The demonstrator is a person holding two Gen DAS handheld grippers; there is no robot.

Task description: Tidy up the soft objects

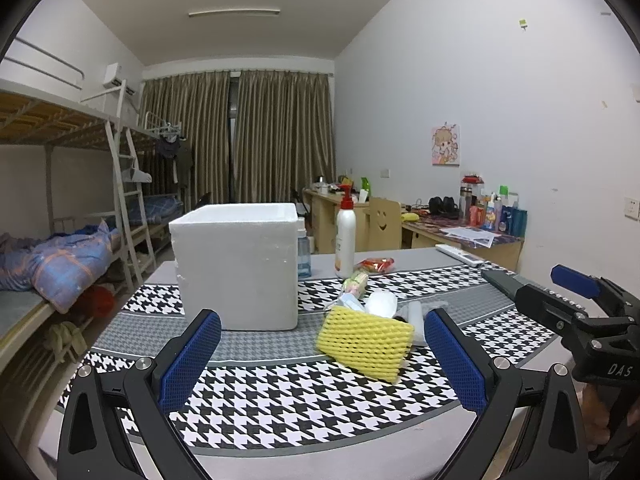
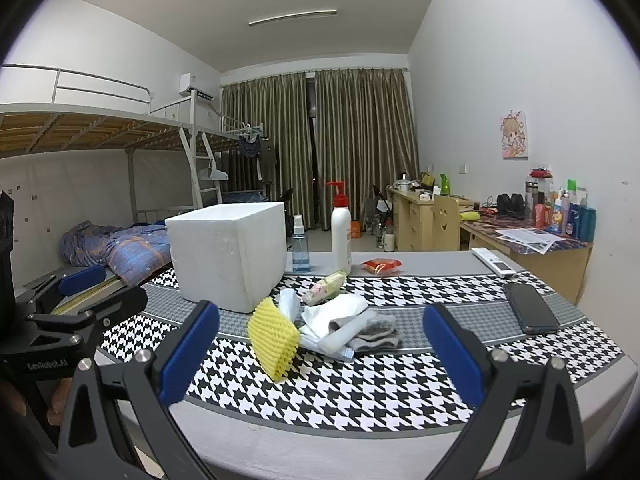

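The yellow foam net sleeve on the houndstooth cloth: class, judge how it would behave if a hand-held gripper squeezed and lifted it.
The yellow foam net sleeve would probably compress easily, since its open mesh looks airy. It likely weighs very little for its bulk, so lifting should take little grip. It leans against the white tissue and may spring back or flop once freed.

The right gripper (image 2: 320, 344) hangs over the near edge of the table (image 2: 360, 396), jaws spread wide, holding nothing. Just right of the foam box (image 2: 228, 254) lies a pile: yellow netting (image 2: 273, 336), a white cloth (image 2: 338, 312), a grey sock (image 2: 376, 332) and a small packet (image 2: 324, 287). Behind the box stand a spray bottle (image 2: 300, 246) and pump bottle (image 2: 341, 232). A phone (image 2: 530, 307) lies far right of the box; the left gripper (image 2: 76, 292) is at its left.
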